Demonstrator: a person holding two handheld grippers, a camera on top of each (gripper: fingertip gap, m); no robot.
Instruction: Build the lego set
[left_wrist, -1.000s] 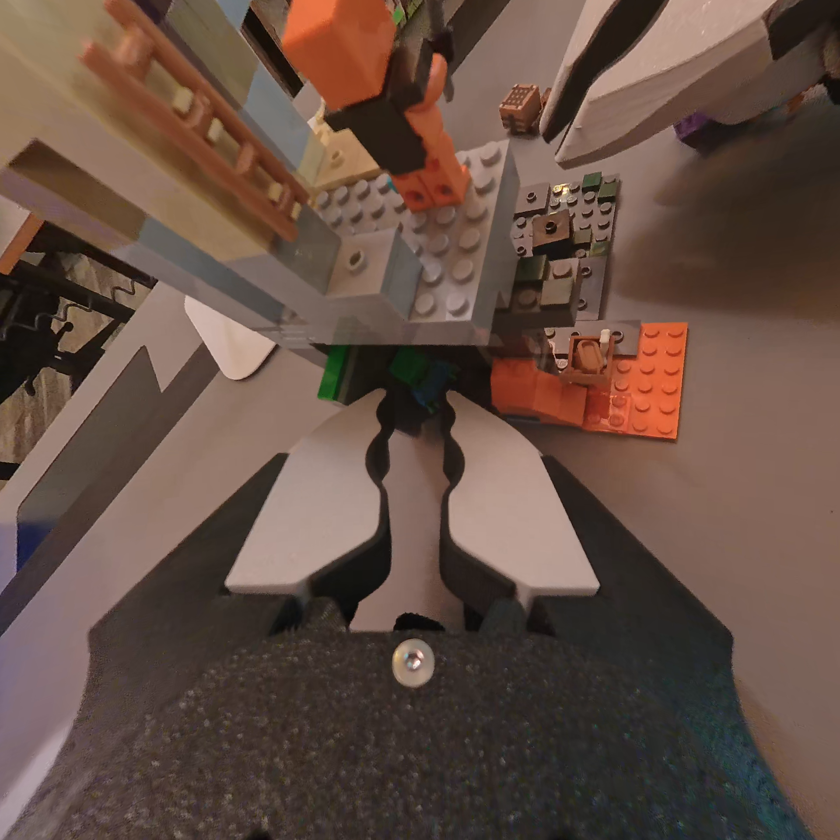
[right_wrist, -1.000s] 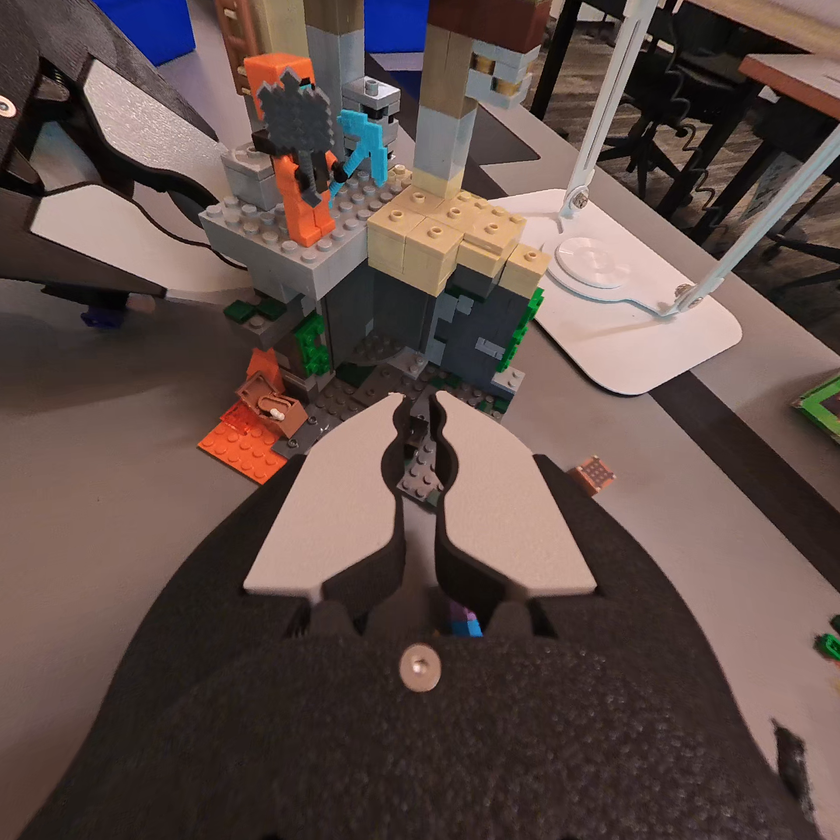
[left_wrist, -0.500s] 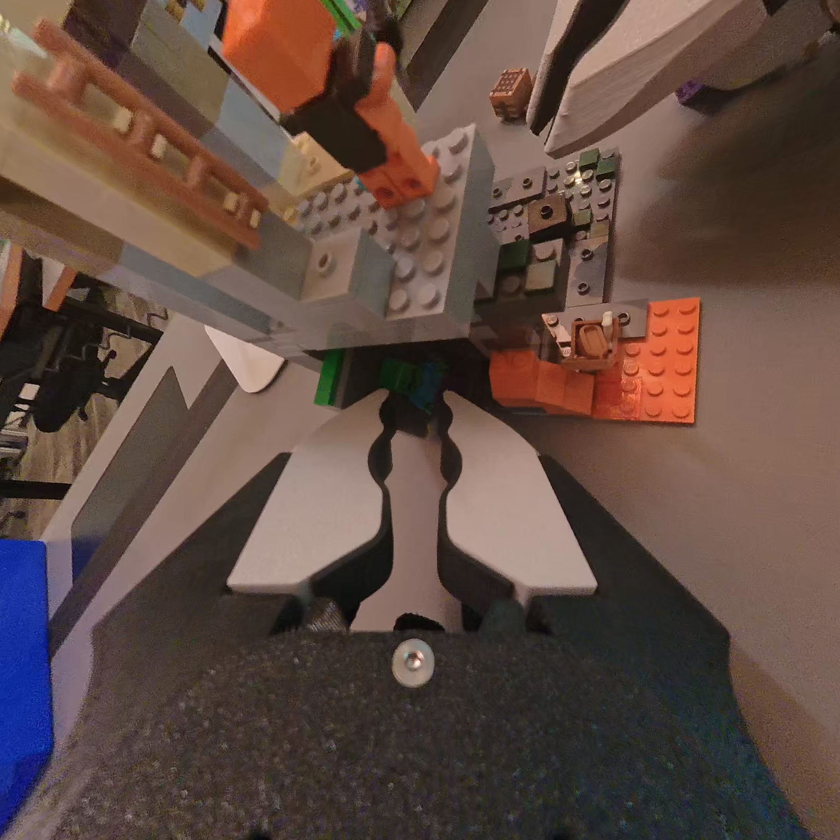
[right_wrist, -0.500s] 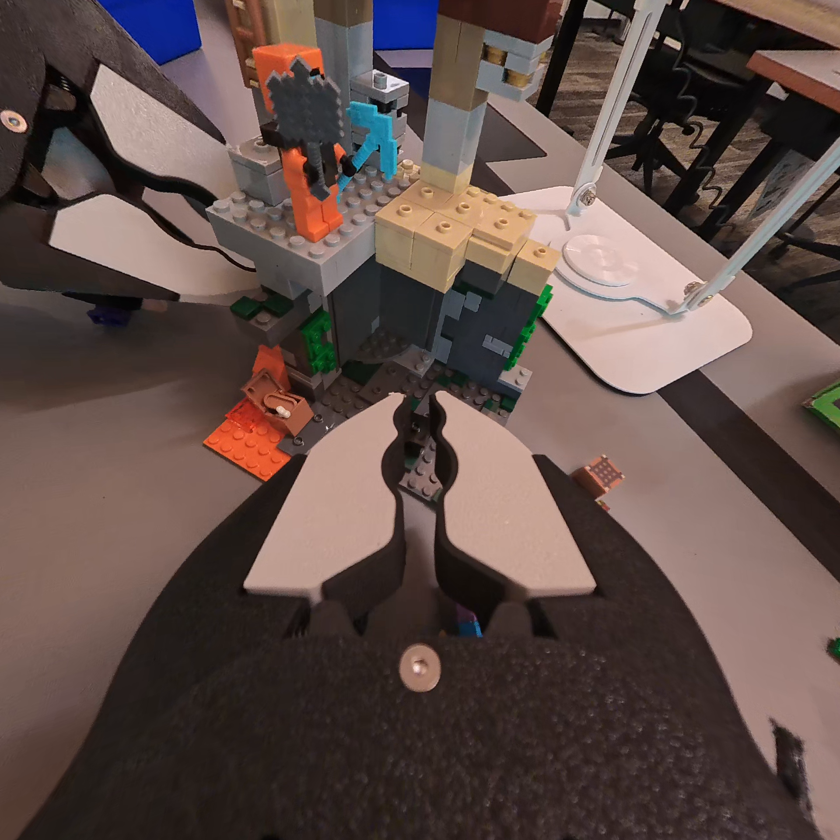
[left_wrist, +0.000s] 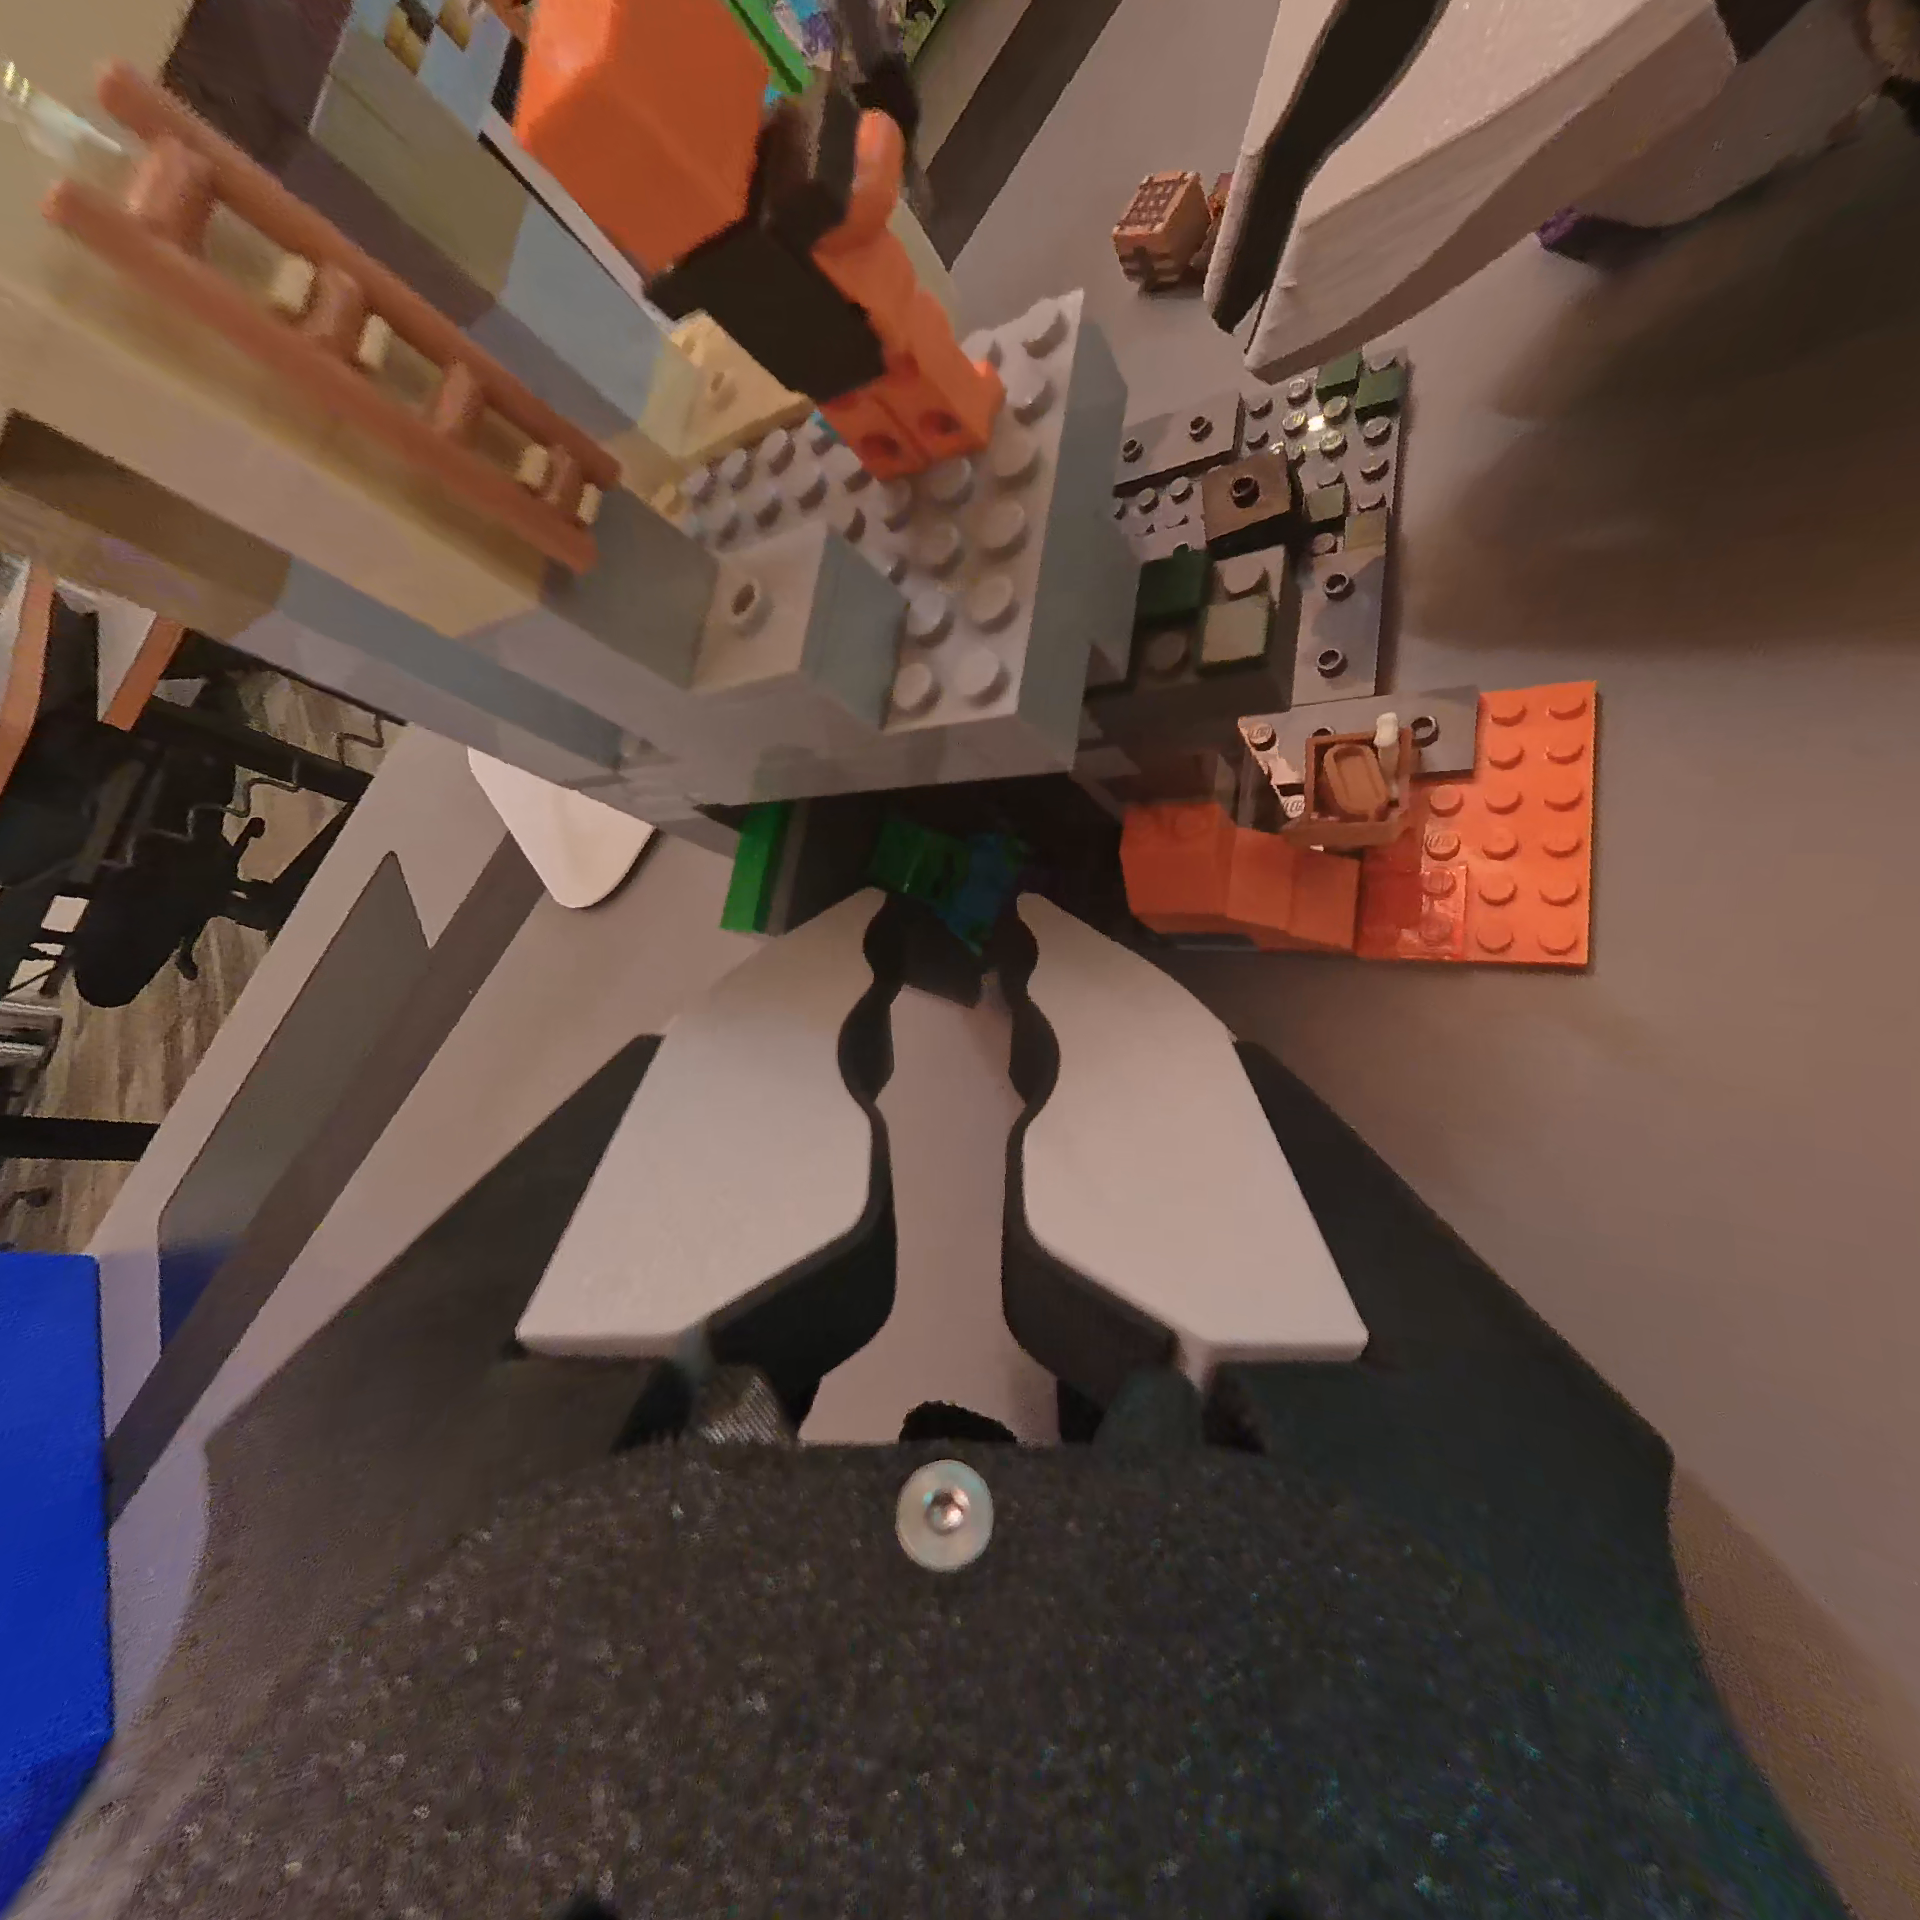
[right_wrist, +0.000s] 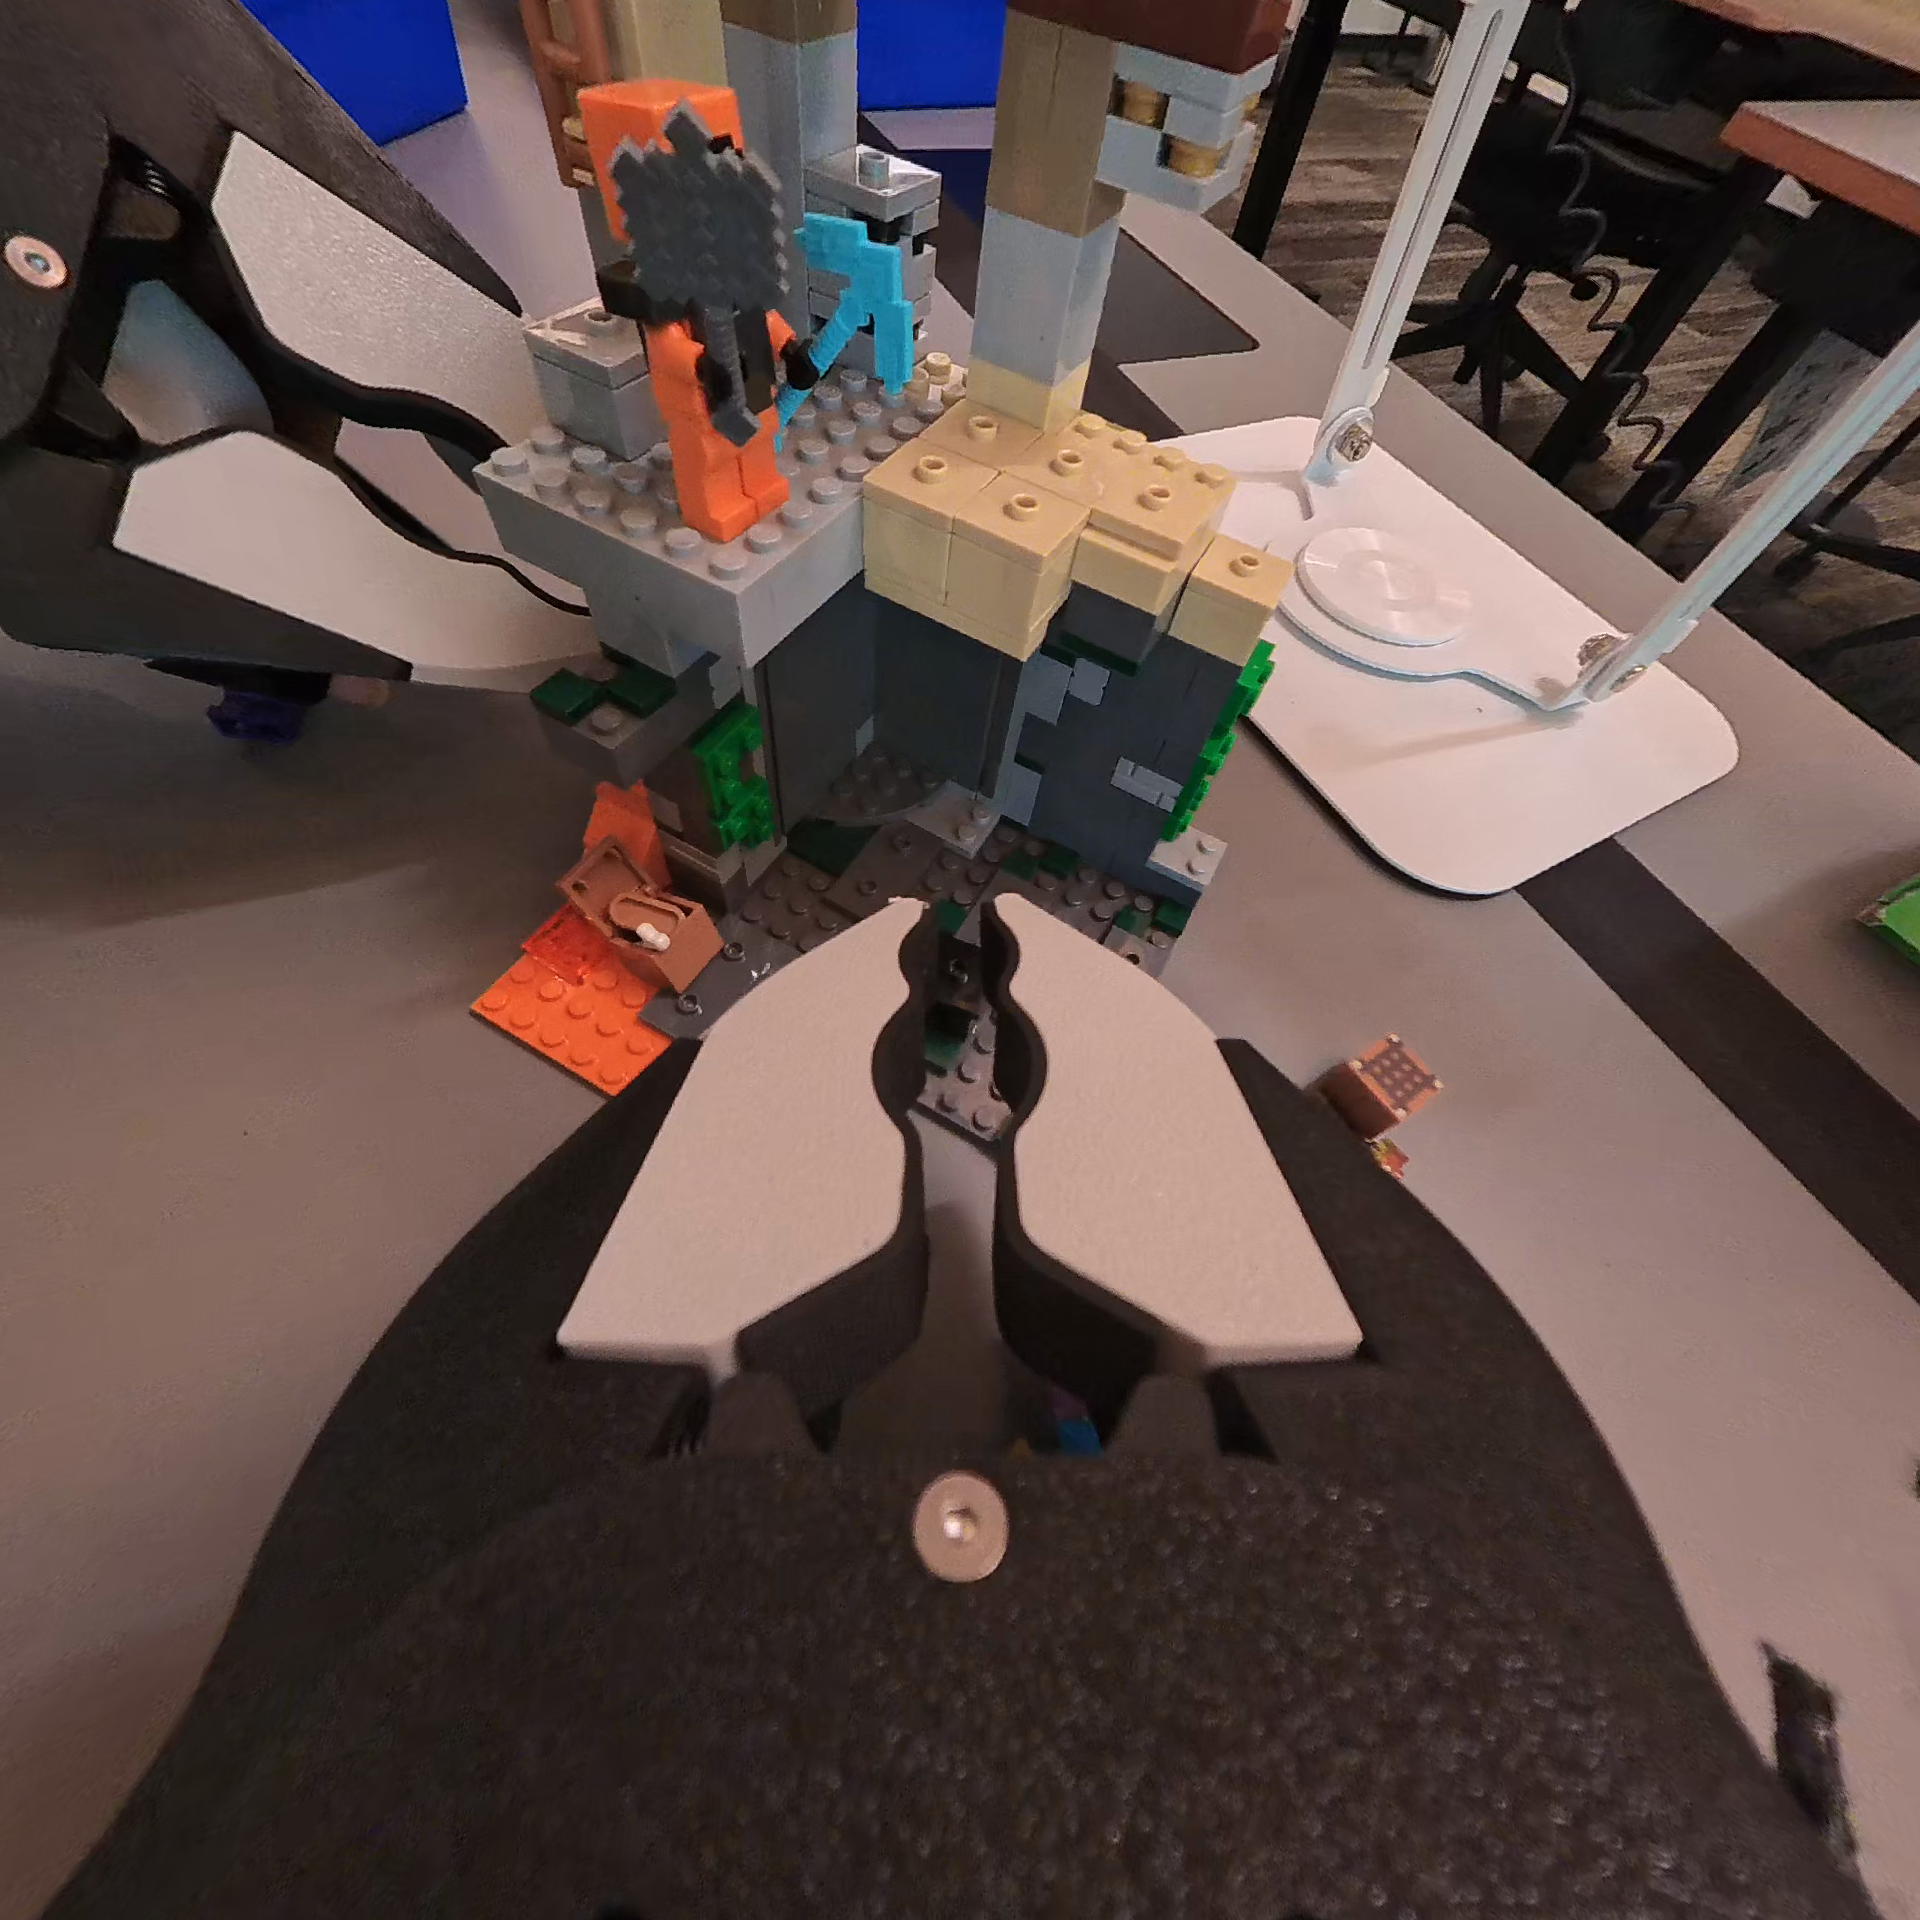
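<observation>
Both grippers' jaws nearly closed, empty, flanking lego build (right_wrist: 883, 644); lamp base (right_wrist: 1455, 727) behind.

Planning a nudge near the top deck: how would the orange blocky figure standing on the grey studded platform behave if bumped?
The orange blocky figure looks top-heavy, with a big head over narrow legs, so it would probably tip. Only its feet meet the grey studded platform, so it may pop off. Its blue pickaxe sticks out and could snag.

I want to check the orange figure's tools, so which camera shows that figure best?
The right wrist view: the orange figure stands upright on the grey platform, sharp, its grey axe and blue pickaxe in plain sight. The left wrist view catches it from above, close, blurred and foreshortened, the tools hidden.
</observation>
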